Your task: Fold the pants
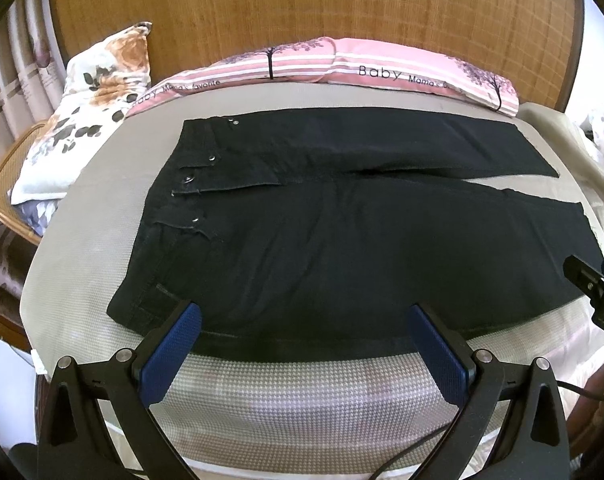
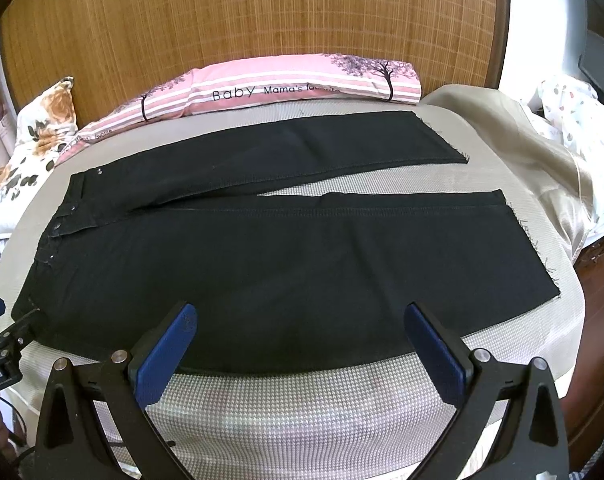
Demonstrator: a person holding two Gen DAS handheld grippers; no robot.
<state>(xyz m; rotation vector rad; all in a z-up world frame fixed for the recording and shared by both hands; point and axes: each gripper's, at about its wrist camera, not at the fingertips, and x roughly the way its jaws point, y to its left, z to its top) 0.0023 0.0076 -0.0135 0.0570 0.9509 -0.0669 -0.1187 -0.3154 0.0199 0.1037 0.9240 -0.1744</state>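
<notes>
While the black pants (image 1: 342, 216) lie flat on the bed cover (image 1: 302, 392), the pink striped pillow (image 2: 285, 80) far ahead of both tongs shows the readable words "Baby" and "Mama's favorite", the end of the second word being partly cut in the right wrist view. On the body of the left gripper (image 1: 304, 320), seen at the left edge of the right wrist view, small white letters read about "RoboLAI", but I cannot read them surely. No hand or arm of the person is in view. The left gripper has its two blue pads (image 1: 169, 356) spread wide, holding nothing, just before the near edge of the pants close to the waistband, which is ahead and to its left. The right gripper (image 2: 302, 320) is also spread wide and empty, at the same near edge, with the leg openings ahead and to its right. The two legs part in a narrow gap ahead of the right gripper. A flowered pillow (image 1: 89, 100) leans far ahead to the left.
</notes>
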